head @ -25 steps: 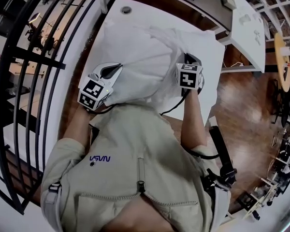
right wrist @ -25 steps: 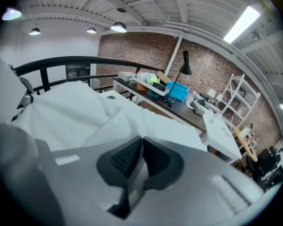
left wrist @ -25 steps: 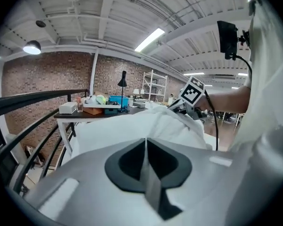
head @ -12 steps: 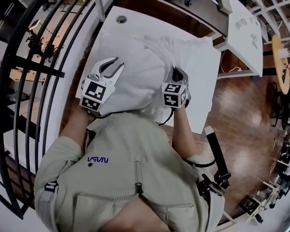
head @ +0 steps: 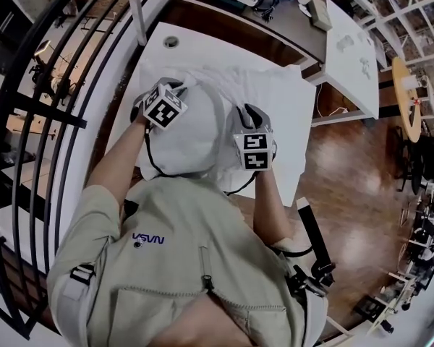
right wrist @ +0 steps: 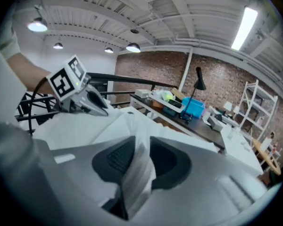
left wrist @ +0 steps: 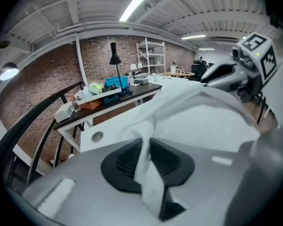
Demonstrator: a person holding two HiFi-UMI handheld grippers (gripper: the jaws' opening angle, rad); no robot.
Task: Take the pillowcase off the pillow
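In the head view we see the pillow (head: 184, 139) lying at the near edge of the white worktop (head: 217, 45), against the person's beige vest (head: 202, 266). Loose pillowcase (head: 271, 96) spreads flat beyond it toward the far edge. That view gives us only the backs of the tools. The left marker cube (head: 164, 108) sits over the pillow's far left corner and the right marker cube (head: 252, 151) at its right side, with the fingers hidden beneath them. It alone shows the black railing (head: 29, 114) on the left and the wooden floor (head: 354, 194) on the right.

The gripper views supply the rest. On the left gripper (left wrist: 146, 149) the fingers (left wrist: 125, 161) have just been opening. They stand a little apart, and a fold of white pillowcase fills the narrow gap with both pads bearing on it. On the right gripper (right wrist: 140, 154) the fingers (right wrist: 115, 157) have just opened wider, and a band of the same cloth runs loosely between them, unclamped. Each of these views catches the other tool across the pillow. Only they show the brick wall (left wrist: 47, 79), the ceiling tube light (left wrist: 137, 4) and the metal shelving (left wrist: 151, 55). The dark desk (left wrist: 132, 94), a mere strip at the top of the head view, appears here with a black desk lamp (left wrist: 115, 60) and a blue bin (right wrist: 193, 108).

The only writing we can read is the blue lettering (head: 149, 239) on the vest: NASA, upside down to the camera. The cubes carry black-and-white square patterns.
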